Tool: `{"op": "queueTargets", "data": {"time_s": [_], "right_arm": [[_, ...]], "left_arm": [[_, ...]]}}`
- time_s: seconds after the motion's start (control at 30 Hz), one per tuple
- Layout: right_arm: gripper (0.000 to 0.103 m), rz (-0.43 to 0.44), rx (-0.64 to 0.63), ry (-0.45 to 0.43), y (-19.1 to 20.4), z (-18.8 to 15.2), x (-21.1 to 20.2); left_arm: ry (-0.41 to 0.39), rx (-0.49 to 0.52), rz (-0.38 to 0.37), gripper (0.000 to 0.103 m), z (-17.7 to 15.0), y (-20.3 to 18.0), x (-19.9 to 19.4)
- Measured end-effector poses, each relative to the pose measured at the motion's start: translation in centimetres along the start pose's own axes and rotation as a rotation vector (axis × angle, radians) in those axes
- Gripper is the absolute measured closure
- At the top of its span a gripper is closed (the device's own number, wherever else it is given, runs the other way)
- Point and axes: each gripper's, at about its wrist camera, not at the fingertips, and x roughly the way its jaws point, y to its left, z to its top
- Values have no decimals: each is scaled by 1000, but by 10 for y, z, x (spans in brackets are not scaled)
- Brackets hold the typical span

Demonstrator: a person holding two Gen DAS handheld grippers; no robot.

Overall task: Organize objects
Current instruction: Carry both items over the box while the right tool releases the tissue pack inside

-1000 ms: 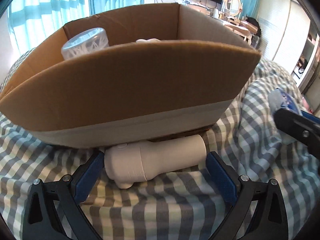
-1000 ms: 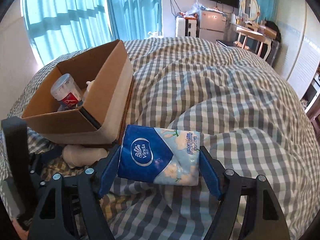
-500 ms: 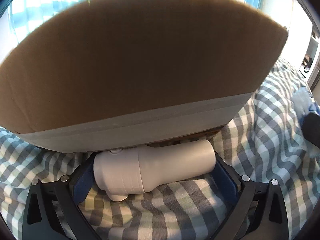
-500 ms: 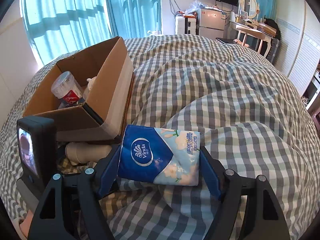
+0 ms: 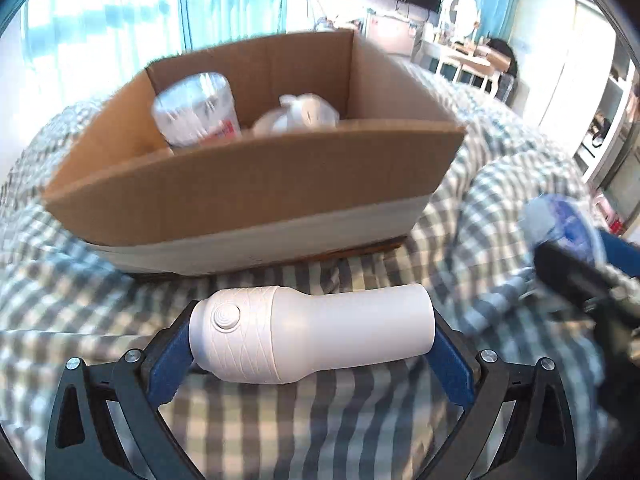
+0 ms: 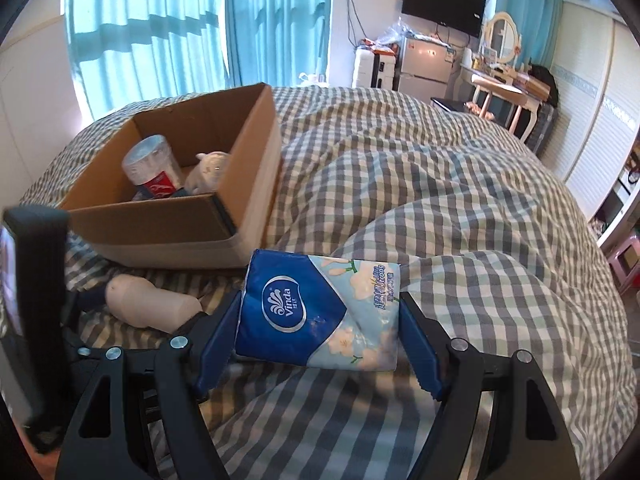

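Left wrist view, cardboard box [image 5: 256, 184], clear bottle [image 5: 196, 110], white bagged item [image 5: 298, 114] inside

Your left hand-held gripper [image 5: 312, 344] points downward and forward, its blue pads [image 5: 170, 354] pressed against both ends of what it carries, which it holds crosswise. Your right hand-held gripper [image 6: 320, 332] sits just beside it at a similar downward tilt, jaws about half spread, and its pads [image 6: 418, 346] clamp its load from either side.
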Motion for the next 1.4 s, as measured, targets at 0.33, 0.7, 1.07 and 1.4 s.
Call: {"op": "queueTargets", "data": {"time_s": [0.33,0.7,1.07,1.4], "right_arm": [[28,-39,-15,-51,20,-2,-43],[28,-53,-48,-175,43,4,-118],[28,-1,-108,-243,72,25,-155],[28,65,-151,-273,91,76,-149]], "left_arm": [[-125,27,41,0,-20,13,-77],[-249,-7,66,0,-7,25,-139],[-345,23,72,0,29,58,-190],[-338,70,65,0,77,71,-180]]}}
